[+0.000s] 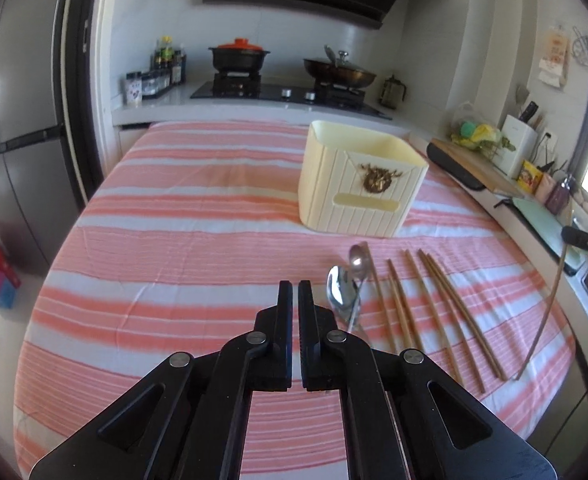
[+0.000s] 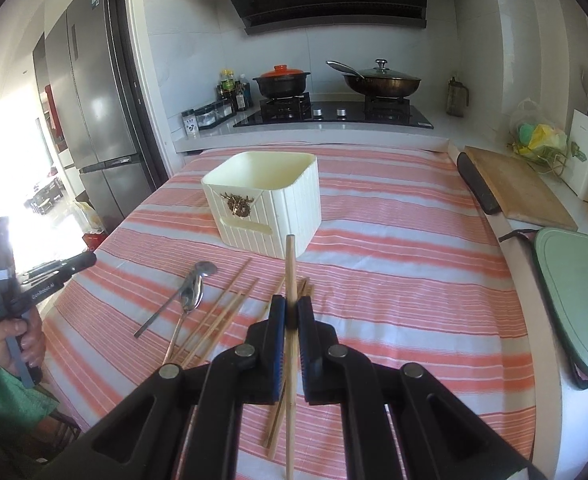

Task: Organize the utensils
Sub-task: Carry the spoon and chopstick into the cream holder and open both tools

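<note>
- The right gripper [image 2: 292, 312] is clamped on a single wooden chopstick [image 2: 291, 276], raised above the striped cloth [image 2: 393, 248]; the stick is pinched partway along its length, so that one end stands out ahead of the jaws and the longer part trails back beneath the gripper; such a hold is judged to suit dropping it end-first into the container.
- The held chopstick's long axis runs nearly in line with the gripper's own pointing direction; in the right wrist view its forward tip is aimed at the near wall of the cream storage box [image 2: 270, 204], which is open at the top and stands upright, well apart from the loose utensils.
- The left gripper [image 1: 295, 292] is shut with nothing between its fingers; it hovers over the cloth just beside the spoons, and is judged to be idle for the moment.
- Two metal spoons [image 1: 343, 288] lie on the cloth with bowls toward the box and handles toward the person; one is crossed over the other.
- The remaining chopsticks [image 1: 433, 308] lie loosely side by side just beside the spoons, long axes running roughly from the person toward the box, slightly fanned; none is yet seen in the box, though its floor is hidden, so the task is judged to be at an early stage.
</note>
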A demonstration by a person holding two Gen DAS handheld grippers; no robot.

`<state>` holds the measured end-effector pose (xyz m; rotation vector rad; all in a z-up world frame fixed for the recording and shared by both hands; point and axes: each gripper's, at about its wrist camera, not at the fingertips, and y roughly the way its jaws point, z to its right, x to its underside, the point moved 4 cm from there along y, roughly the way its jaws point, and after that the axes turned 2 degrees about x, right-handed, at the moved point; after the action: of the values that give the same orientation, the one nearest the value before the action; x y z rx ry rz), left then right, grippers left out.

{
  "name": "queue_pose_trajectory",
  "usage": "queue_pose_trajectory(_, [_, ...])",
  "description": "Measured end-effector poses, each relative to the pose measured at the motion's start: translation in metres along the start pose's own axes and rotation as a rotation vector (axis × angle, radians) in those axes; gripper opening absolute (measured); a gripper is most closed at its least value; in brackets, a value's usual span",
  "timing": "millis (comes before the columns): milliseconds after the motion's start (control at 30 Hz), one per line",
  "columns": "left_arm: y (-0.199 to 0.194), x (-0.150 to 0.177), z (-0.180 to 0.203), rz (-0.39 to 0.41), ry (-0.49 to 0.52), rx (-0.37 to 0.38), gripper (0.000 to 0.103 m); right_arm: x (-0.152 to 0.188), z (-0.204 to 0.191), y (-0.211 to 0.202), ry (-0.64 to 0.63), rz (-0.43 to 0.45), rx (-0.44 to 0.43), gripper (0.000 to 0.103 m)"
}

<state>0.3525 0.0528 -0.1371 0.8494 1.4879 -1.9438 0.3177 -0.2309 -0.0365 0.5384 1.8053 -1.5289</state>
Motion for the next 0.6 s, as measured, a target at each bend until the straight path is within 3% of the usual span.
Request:
queue_pose_trajectory(33, [0.006,0.002,-0.001,-0.031,-0.003,0.011,0.017,-0.001,0.0,-0.001,-0.004,0.005,0.001,0.007])
queue_pose_trajectory(67, [0.014,0.002,-0.002,-0.066,-0.002,0.02,0.046,-0.001,0.0,-0.002,-0.006,0.007,0.001,0.007])
queue_pose_trajectory(133, [0.025,0.004,-0.001,-0.111,-0.002,0.027,0.075,-0.001,0.001,-0.002,-0.002,0.008,0.0,0.007])
queue_pose_trajectory(233, [0.036,0.001,0.015,-0.141,0.042,0.068,0.077,0.001,0.004,0.003,0.01,0.005,-0.002,0.007])
queue_pose_trajectory(367, [0.06,-0.006,0.057,-0.172,0.216,0.116,0.082,0.001,0.007,0.005,0.023,0.012,-0.003,0.007])
queue_pose_trajectory(467, [0.094,-0.009,0.082,-0.25,0.331,0.155,0.082,0.0,0.01,0.008,0.037,0.009,-0.009,0.007])
queue_pose_trajectory(600, [0.139,-0.01,0.091,-0.336,0.356,0.157,0.082,-0.001,0.015,0.008,0.059,0.01,-0.01,0.007])
